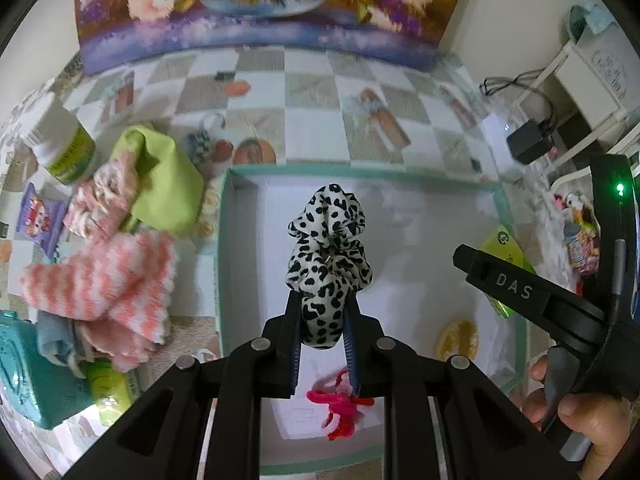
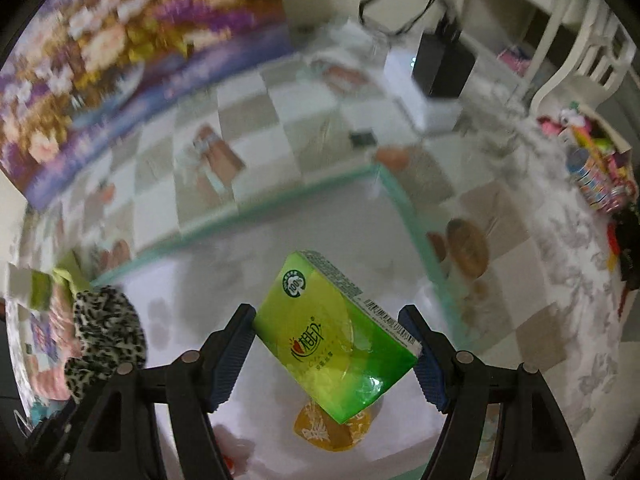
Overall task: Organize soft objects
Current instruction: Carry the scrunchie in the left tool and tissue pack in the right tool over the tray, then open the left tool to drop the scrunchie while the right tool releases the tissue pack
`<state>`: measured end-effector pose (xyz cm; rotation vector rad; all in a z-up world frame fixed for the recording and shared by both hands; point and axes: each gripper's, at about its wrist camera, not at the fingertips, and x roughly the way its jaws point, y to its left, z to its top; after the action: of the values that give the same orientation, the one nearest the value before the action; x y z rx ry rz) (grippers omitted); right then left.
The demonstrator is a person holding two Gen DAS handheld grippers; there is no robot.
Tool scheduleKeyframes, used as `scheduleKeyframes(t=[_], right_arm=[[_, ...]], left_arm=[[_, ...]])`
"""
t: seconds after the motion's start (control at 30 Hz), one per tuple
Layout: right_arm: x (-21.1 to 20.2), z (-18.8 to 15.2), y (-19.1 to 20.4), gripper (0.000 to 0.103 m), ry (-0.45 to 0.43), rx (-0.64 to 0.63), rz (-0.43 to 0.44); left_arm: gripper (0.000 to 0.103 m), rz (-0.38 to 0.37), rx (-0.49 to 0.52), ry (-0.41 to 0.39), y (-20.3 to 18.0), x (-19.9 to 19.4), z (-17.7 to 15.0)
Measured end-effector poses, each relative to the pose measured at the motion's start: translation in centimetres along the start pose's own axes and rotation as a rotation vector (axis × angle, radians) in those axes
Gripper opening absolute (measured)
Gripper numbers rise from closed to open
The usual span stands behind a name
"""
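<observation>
The left gripper (image 1: pixel 322 344) pinches a spotted scrunchie (image 1: pixel 326 256) between its pads, hanging over the white tray (image 1: pixel 498 200). The right gripper (image 2: pixel 334 356) stands wide with a green tissue pack (image 2: pixel 336 332) clamped corner to corner between its pads, also above the tray. A red scrunchie (image 1: pixel 340 404) and a yellow puff (image 1: pixel 458 338) already lie inside. Both hands seem mid-delivery; next, each should lower to bare floor and let go. Striped socks (image 1: pixel 100 284) and a green cloth (image 1: pixel 168 188) wait left of the tray.
</observation>
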<state>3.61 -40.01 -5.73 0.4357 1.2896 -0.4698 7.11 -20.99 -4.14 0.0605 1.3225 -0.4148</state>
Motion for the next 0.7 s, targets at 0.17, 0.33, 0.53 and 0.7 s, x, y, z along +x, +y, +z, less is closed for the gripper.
scheduleKeyframes(t=[0.17, 0.33, 0.53, 0.7], right_arm=[[1.8, -0.3, 0.0, 0.076, 0.041, -0.004, -0.016], [2.8, -0.6, -0.1, 0.076, 0.064, 0.003, -0.016], [3.4, -1.0, -0.1, 0.078, 0.077, 0.005, -0.02], [3.5, -0.9, 0.1, 0.078, 0.084, 0.003, -0.028]], left_arm=[[0.019, 0.013, 0.009, 0.02, -0.3, 1.3, -0.2], [0.019, 0.019, 0.003, 0.042, -0.2, 2.3, -0.2], [0.021, 0.03, -0.004, 0.075, -0.1, 3.6, -0.1], [0.04, 0.012, -0.012, 0.076, -0.1, 3.3, 0.1]])
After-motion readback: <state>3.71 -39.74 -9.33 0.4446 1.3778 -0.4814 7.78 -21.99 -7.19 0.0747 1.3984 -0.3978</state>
